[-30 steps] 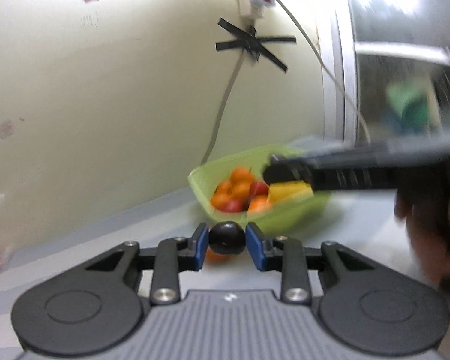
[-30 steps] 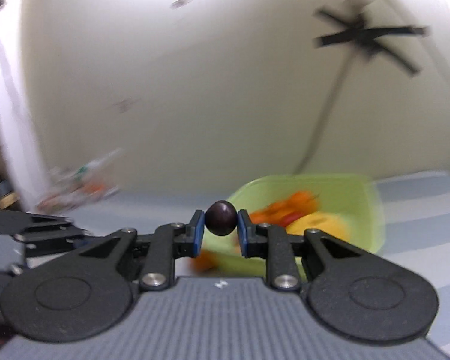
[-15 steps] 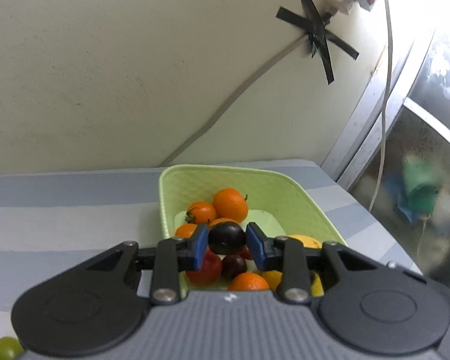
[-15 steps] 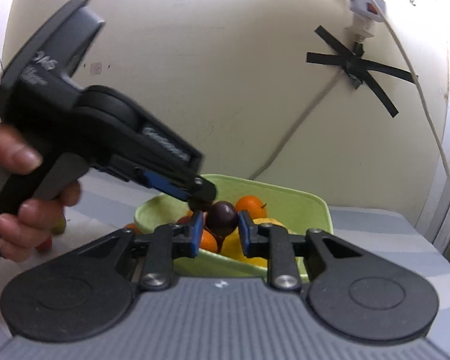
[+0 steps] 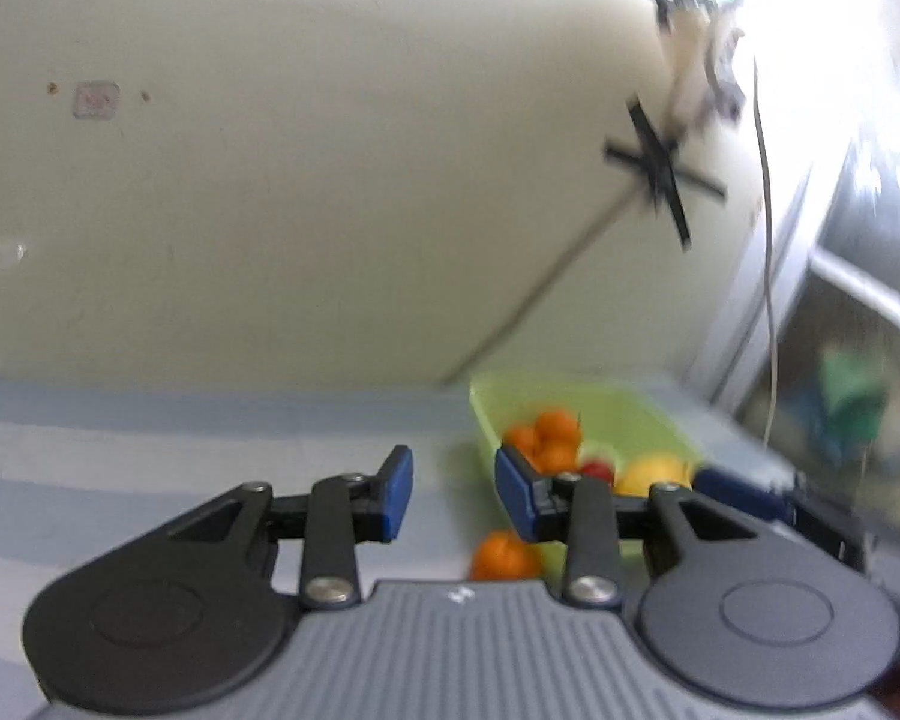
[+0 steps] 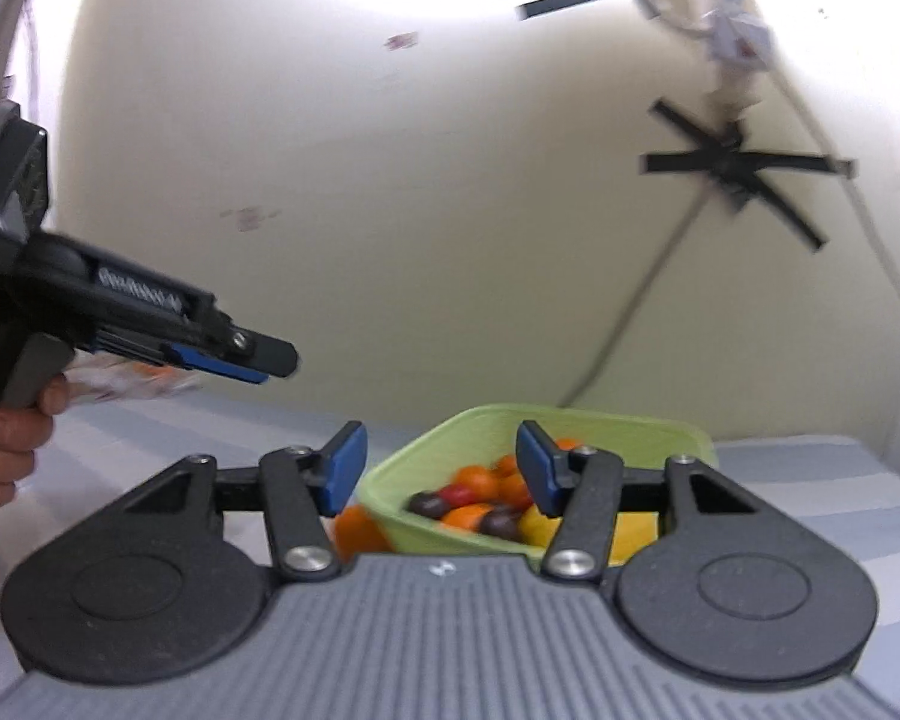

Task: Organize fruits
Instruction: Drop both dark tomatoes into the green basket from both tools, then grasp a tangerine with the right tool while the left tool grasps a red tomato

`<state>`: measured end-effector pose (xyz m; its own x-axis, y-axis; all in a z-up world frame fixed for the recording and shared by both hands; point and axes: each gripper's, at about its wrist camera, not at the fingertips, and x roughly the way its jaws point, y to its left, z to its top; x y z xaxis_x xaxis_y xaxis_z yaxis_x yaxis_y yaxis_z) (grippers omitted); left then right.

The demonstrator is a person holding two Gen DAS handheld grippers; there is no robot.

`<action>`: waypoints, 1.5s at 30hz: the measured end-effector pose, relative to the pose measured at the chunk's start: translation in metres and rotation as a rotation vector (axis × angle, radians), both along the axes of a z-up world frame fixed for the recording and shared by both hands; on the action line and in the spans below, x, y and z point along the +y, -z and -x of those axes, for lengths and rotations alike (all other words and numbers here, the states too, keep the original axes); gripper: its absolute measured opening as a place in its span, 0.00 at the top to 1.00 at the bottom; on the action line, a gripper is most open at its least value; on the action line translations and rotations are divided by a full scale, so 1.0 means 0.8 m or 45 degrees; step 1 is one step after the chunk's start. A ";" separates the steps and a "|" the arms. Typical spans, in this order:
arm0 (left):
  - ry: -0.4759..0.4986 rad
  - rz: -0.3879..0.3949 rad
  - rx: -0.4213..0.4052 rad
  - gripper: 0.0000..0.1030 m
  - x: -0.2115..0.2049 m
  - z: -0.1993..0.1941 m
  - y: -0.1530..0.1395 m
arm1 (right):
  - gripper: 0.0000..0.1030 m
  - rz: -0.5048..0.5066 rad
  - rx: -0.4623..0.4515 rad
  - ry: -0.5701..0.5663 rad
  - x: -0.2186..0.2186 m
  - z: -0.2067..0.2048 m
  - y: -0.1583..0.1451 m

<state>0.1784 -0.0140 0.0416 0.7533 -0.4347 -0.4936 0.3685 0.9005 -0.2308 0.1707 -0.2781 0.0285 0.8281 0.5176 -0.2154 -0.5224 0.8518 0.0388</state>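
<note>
A light green basket (image 5: 576, 387) (image 6: 576, 417) stands on the striped table by the wall. It holds oranges, a red fruit, a yellow fruit (image 5: 654, 474) and two dark plums (image 6: 426, 504). One orange (image 5: 504, 555) (image 6: 357, 531) lies on the table against the basket's near left side. My left gripper (image 5: 453, 495) is open and empty, left of the basket; from the right wrist it (image 6: 252, 363) shows side-on, hovering. My right gripper (image 6: 441, 468) hangs over the basket's near edge, its jaws opening, nothing between them.
A hand (image 6: 6, 438) holds the left gripper's handle. A clear bag with orange contents (image 6: 132, 381) lies at the far left by the wall. A cable taped with a black cross (image 6: 732, 171) runs down the wall behind the basket. A window frame (image 5: 810, 276) borders the right.
Both grippers have let go of their dark plums, which now lie in the basket. The left gripper has drawn back leftward from over the basket. The right jaws have spread wide.
</note>
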 end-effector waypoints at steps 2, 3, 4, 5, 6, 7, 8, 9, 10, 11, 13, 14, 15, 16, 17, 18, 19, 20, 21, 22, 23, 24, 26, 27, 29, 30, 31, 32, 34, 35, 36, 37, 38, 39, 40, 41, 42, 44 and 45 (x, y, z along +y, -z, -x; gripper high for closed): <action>0.066 -0.042 0.040 0.69 -0.011 0.000 0.013 | 0.55 0.019 0.066 -0.100 0.006 -0.001 0.002; 0.112 -0.064 0.063 0.69 -0.019 -0.001 0.021 | 0.57 0.030 0.104 -0.140 0.009 -0.004 0.003; 0.150 -0.079 0.082 0.67 -0.026 -0.004 0.026 | 0.64 0.044 0.143 -0.175 0.012 -0.006 0.005; 0.175 -0.089 0.095 0.60 -0.031 -0.007 0.030 | 0.65 0.067 0.187 -0.206 0.016 -0.009 0.008; 0.201 -0.101 0.106 0.57 -0.037 -0.011 0.033 | 0.65 0.094 0.222 -0.221 0.020 -0.011 0.012; 0.220 -0.121 0.106 0.52 -0.043 -0.016 0.035 | 0.65 0.127 0.249 -0.222 0.025 -0.013 0.015; 0.228 -0.142 0.104 0.52 -0.049 -0.019 0.037 | 0.65 0.164 0.263 -0.210 0.029 -0.014 0.019; 0.238 -0.168 0.104 0.52 -0.054 -0.024 0.038 | 0.65 0.190 0.269 -0.194 0.031 -0.019 0.020; 0.248 -0.180 0.107 0.52 -0.057 -0.024 0.041 | 0.65 0.188 0.280 -0.192 0.030 -0.022 0.019; 0.267 -0.193 0.121 0.51 -0.061 -0.030 0.043 | 0.65 0.172 0.286 -0.195 0.028 -0.024 0.018; 0.279 -0.220 0.138 0.51 -0.061 -0.035 0.048 | 0.65 0.160 0.293 -0.191 0.026 -0.028 0.016; 0.279 -0.236 0.144 0.51 -0.060 -0.035 0.053 | 0.64 0.164 0.295 -0.189 0.027 -0.028 0.017; 0.290 -0.244 0.162 0.53 -0.062 -0.038 0.057 | 0.64 0.170 0.297 -0.188 0.028 -0.026 0.017; 0.297 -0.239 0.175 0.57 -0.064 -0.040 0.060 | 0.64 0.176 0.299 -0.190 0.028 -0.022 0.021; 0.279 -0.252 0.157 0.64 -0.066 -0.039 0.062 | 0.64 0.182 0.301 -0.195 0.029 -0.019 0.021; 0.271 -0.256 0.143 0.64 -0.063 -0.036 0.061 | 0.64 0.185 0.299 -0.198 0.030 -0.018 0.022; 0.278 -0.227 0.160 0.64 -0.057 -0.032 0.060 | 0.64 0.185 0.298 -0.203 0.030 -0.016 0.022; 0.277 -0.206 0.174 0.64 -0.052 -0.028 0.058 | 0.64 0.183 0.302 -0.212 0.030 -0.015 0.023; 0.279 -0.197 0.177 0.64 -0.046 -0.019 0.056 | 0.64 0.187 0.304 -0.217 0.031 -0.014 0.023; 0.293 -0.200 0.166 0.64 -0.040 -0.006 0.053 | 0.64 0.193 0.308 -0.224 0.031 -0.016 0.024; 0.309 -0.202 0.167 0.65 -0.039 0.002 0.053 | 0.64 0.196 0.320 -0.241 0.032 -0.016 0.024; 0.302 -0.215 0.163 0.65 -0.036 0.014 0.052 | 0.63 0.192 0.337 -0.266 0.032 -0.016 0.025; 0.335 -0.201 0.190 0.63 -0.031 0.030 0.053 | 0.62 0.206 0.387 -0.351 0.038 -0.013 0.029; 0.348 -0.193 0.196 0.62 -0.028 0.038 0.054 | 0.61 0.232 0.390 -0.383 0.045 -0.009 0.031; 0.316 -0.216 0.181 0.47 -0.023 0.051 0.052 | 0.59 0.287 0.362 -0.443 0.055 0.001 0.032; 0.295 -0.228 0.162 0.46 -0.021 0.057 0.048 | 0.59 0.297 0.346 -0.457 0.057 0.005 0.032; 0.279 -0.225 0.128 0.46 -0.014 0.066 0.043 | 0.58 0.297 0.337 -0.465 0.058 0.008 0.031; 0.269 -0.210 0.105 0.46 -0.007 0.074 0.039 | 0.58 0.294 0.335 -0.467 0.058 0.009 0.031; 0.225 -0.147 0.065 0.46 0.017 0.093 0.030 | 0.58 0.291 0.346 -0.460 0.059 0.006 0.032; 0.194 -0.127 0.059 0.46 0.028 0.099 0.028 | 0.58 0.288 0.356 -0.452 0.059 0.000 0.034; 0.161 -0.118 0.062 0.46 0.035 0.101 0.029 | 0.58 0.282 0.364 -0.447 0.059 -0.001 0.035; 0.121 -0.122 0.075 0.46 0.041 0.101 0.032 | 0.57 0.278 0.372 -0.443 0.059 -0.002 0.035; 0.094 -0.133 0.086 0.46 0.044 0.099 0.034 | 0.57 0.277 0.375 -0.438 0.059 -0.001 0.034; 0.053 -0.152 0.102 0.46 0.046 0.096 0.040 | 0.56 0.279 0.376 -0.435 0.060 0.000 0.034; 0.018 -0.163 0.121 0.46 0.047 0.092 0.045 | 0.56 0.281 0.372 -0.433 0.060 0.004 0.033; -0.003 -0.165 0.137 0.46 0.047 0.088 0.050 | 0.55 0.282 0.368 -0.432 0.061 0.004 0.032; -0.020 -0.162 0.150 0.46 0.046 0.083 0.054 | 0.55 0.282 0.368 -0.431 0.063 0.004 0.032; -0.037 -0.163 0.151 0.46 0.041 0.075 0.058 | 0.55 0.282 0.372 -0.423 0.065 0.003 0.033; -0.043 -0.169 0.149 0.48 0.037 0.071 0.060 | 0.55 0.284 0.376 -0.418 0.067 0.002 0.033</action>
